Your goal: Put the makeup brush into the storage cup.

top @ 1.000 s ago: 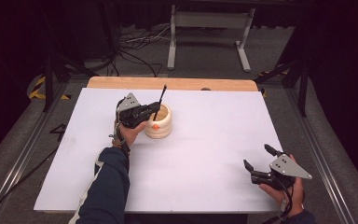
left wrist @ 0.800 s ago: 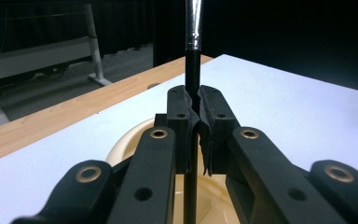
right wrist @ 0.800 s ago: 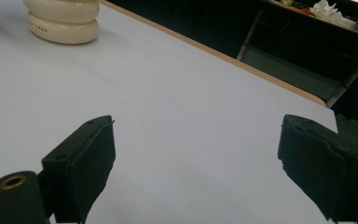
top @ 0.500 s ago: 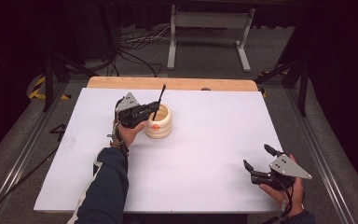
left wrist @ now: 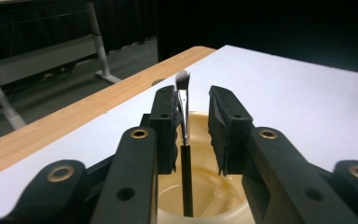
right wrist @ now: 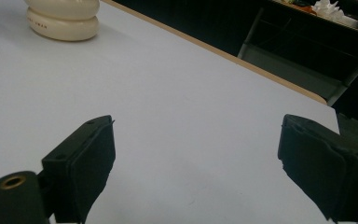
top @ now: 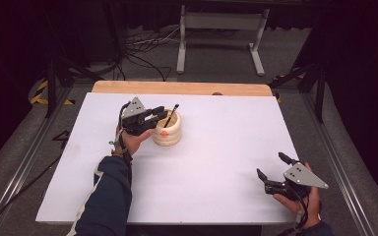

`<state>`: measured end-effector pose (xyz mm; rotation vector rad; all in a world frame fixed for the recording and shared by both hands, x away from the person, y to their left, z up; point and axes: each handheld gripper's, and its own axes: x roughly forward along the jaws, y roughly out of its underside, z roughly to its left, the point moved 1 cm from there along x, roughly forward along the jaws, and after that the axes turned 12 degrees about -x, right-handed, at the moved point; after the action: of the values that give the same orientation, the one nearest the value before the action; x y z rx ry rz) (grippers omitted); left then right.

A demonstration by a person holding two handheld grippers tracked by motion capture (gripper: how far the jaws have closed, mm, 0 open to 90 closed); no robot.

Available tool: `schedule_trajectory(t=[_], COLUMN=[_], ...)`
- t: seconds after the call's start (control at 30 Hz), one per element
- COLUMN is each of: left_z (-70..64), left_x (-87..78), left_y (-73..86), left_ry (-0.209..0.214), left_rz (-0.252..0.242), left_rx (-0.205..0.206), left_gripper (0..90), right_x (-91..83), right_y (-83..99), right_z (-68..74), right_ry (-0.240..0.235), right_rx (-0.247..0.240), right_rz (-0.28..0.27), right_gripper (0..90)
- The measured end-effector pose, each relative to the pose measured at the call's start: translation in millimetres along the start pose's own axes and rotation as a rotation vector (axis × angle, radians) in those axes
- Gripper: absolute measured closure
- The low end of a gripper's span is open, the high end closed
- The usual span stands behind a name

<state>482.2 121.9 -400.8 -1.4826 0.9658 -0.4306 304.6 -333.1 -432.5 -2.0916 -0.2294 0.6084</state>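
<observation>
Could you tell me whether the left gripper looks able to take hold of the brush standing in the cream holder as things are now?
Probably yes: the left gripper already has its open jaws either side of the brush, with nothing between them.

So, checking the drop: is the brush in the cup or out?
In: the brush stands inside the cup, leaning.

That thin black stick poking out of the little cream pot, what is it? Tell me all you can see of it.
It looks like a small brush: a slim black handle, a shiny metal collar, and a dark tuft on top. It stands nearly upright, lower end inside the cream pot. The left gripper has it between its jaws, against one pad, with a gap to the other.
</observation>
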Motion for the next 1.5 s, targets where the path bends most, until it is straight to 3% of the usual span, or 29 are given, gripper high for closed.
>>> schedule_trajectory(t=[0.13, 0.47, 0.8, 0.87, 0.9, 1.0, 1.13, 1.27, 1.5], left_z=[-0.3, -4.8, -14.1, -14.8, -15.1, -16.4, -20.8, -27.8, -34.0], left_x=[-3.5, -16.5, -26.0, -29.4, -31.2, -35.0, -41.0, -46.4, -52.8], left_y=[-2.1, -9.3, -16.2, -16.8, -16.5, -17.4, -19.7, -22.1, -22.8], left_ry=[-0.035, -0.077, -0.161, -0.15, -0.139, -0.14, -0.117, -0.131, -0.127], left_rz=[0.004, 0.008, 0.012, 0.017, 0.01, 0.029, 0.014, 0.018, 0.032], left_rx=[0.011, 0.052, 0.068, 0.074, 0.058, 0.078, 0.098, 0.135, 0.155], left_gripper=[59.3, 40.2, 9.8, 4.6, 2.8, 1.3, 1.7, 2.8, 2.5], right_x=[0.0, -0.3, -0.5, -0.6, -0.6, -1.3, -2.1, -1.2, -1.4], right_y=[-0.1, -0.5, -0.7, -0.5, -0.2, -0.1, -0.1, 0.6, 0.0], right_z=[0.2, -0.2, -0.1, 0.0, 0.0, -0.8, -1.4, -1.5, -0.7], right_ry=[0.0, 0.001, -0.001, -0.004, -0.003, -0.002, 0.0, -0.001, -0.003], right_rx=[0.0, 0.0, 0.001, 0.0, 0.0, 0.008, 0.009, 0.008, 0.007], right_rz=[0.0, -0.001, -0.003, -0.003, -0.001, -0.003, -0.005, -0.003, -0.002], right_gripper=[11.9, 12.0, 11.7, 11.7, 11.7, 11.7, 11.7, 11.7, 11.8])
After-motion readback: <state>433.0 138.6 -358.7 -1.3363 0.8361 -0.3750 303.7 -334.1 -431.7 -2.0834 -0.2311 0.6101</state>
